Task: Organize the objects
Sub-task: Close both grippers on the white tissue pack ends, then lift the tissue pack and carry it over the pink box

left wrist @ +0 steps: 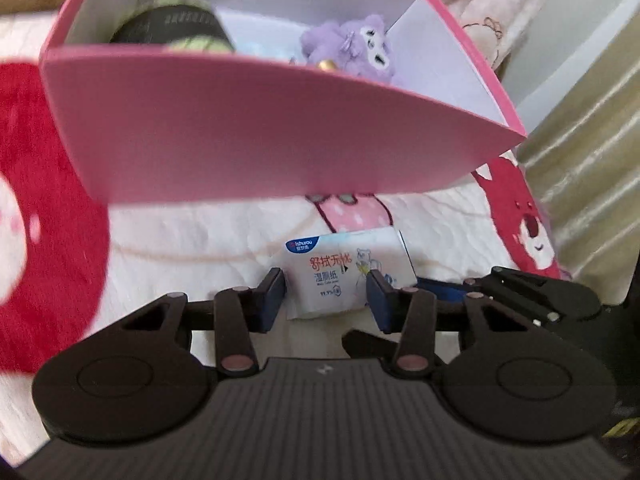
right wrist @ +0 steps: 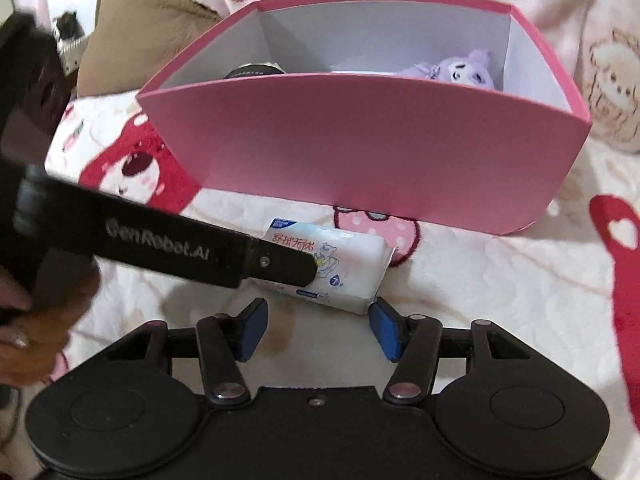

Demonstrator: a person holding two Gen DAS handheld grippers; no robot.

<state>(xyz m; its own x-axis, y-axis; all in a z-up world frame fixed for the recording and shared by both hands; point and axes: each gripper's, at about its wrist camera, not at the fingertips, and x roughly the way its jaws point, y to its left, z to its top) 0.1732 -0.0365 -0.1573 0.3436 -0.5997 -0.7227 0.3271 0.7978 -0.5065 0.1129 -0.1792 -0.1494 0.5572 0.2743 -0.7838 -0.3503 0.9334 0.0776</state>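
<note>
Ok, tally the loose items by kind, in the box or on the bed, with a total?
Plush toy, in the box: 1
Dark can, in the box: 1
Wipes pack, on the bed: 1
Total: 3

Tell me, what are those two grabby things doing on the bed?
A person is tidying things into the pink box. A purple plush toy and a dark round container already sit inside. A white pack of wet wipes lies on the blanket in front of the box. The left gripper has its fingers on both sides of the pack, though I cannot tell if they squeeze it yet. The right gripper sits open at the pack's near end.
</note>
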